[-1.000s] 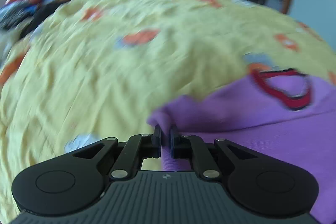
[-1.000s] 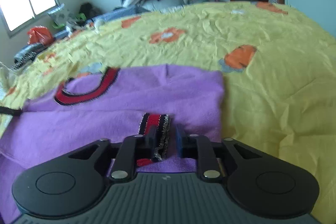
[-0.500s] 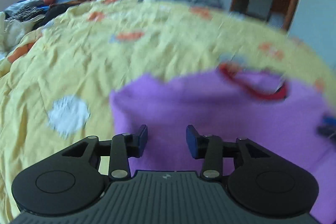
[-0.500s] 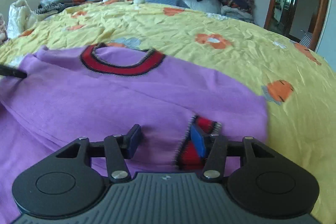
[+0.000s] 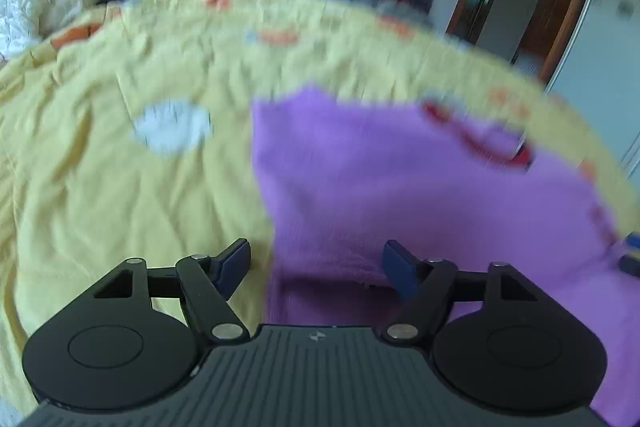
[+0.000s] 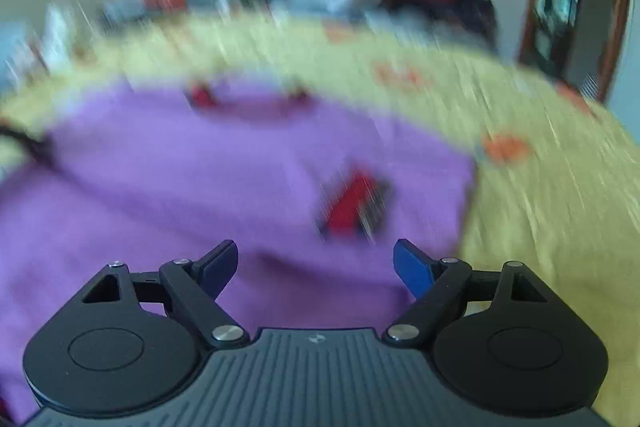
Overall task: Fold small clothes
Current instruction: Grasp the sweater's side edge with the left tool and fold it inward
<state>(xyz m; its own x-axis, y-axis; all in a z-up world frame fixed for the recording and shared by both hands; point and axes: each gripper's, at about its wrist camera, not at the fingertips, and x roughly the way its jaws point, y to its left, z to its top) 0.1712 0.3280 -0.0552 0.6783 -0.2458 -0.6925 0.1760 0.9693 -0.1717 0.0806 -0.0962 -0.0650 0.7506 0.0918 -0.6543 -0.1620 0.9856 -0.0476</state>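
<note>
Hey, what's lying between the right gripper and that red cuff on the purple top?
Only purple fabric of the purple top itself: in the right wrist view, nothing else sits between the open right gripper and the red cuff.

A small purple knit sweater [image 5: 400, 187] with a red and black neck trim [image 5: 476, 135], lying flat and spread out on the yellow bed cover. Soft and fuzzy. Neck hole at the far end, open and round. Left side folded in to make a straight edge. Right sleeve folded across the front, with its red and black striped cuff [image 6: 354, 205] lying on top of the purple body near the right edge. Near edge doubled over into a soft thick fold. Blurry in both views, so small details hard to tell.
</note>
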